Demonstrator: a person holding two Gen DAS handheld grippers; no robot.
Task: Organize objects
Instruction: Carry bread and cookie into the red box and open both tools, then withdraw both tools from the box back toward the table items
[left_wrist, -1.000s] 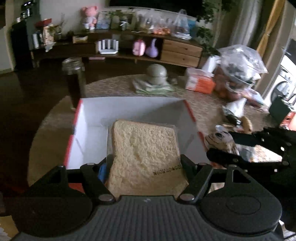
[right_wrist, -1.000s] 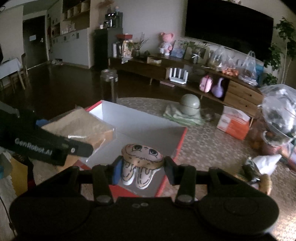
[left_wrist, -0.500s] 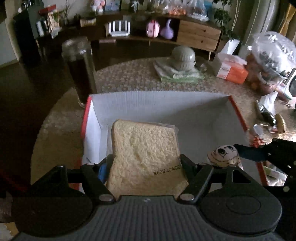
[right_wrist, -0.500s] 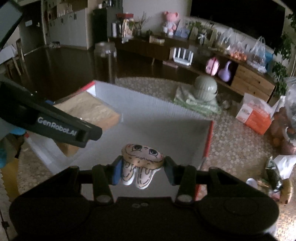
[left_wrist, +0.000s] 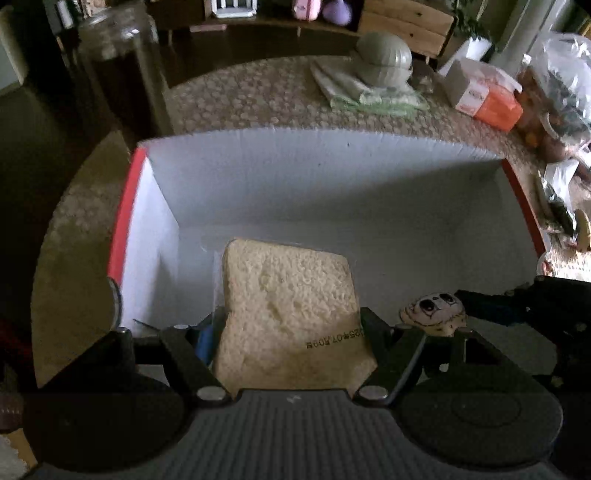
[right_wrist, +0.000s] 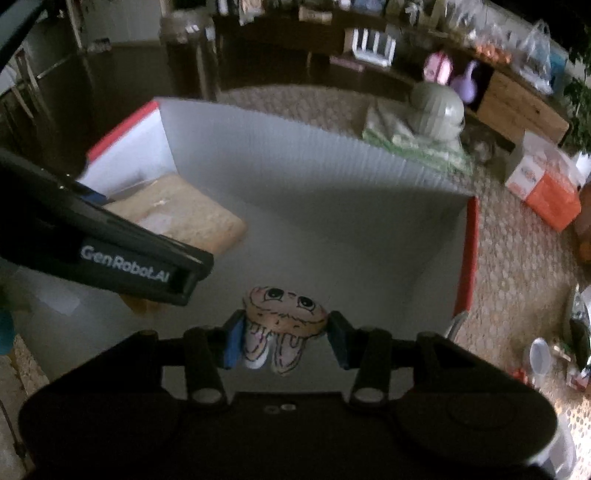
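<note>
— What's the biggest thing in front of you?

— The round bench (left_wrist: 258, 92) with its pebbled cloth, and on it the white box (left_wrist: 332, 177) with red rims. A second ago that box sat lower and further off in both my views; now its inside fills them, because both my hands have dropped toward it and tipped downward.

— So what does that mean for the tidying?

— I judge I'm at the lowering step: both things are over the inside of the box, neither yet let go. Whether either touches the floor of it, I cannot tell.

— What's in your left claw (left_wrist: 291, 332)?

— The wrapped slice of bread (left_wrist: 288, 306), clenched flat between the pads, near the box's left wall. The grip is as wide as it was.

— And the right claw (right_wrist: 284, 332)?

— Clamped on the small cartoon-face toy (right_wrist: 284, 314), face up, toward the box's right side. In the left view it sits just beside the bread, apart from it.

— What next?

— Probably ease both down and release, keeping them from stacking.
</note>
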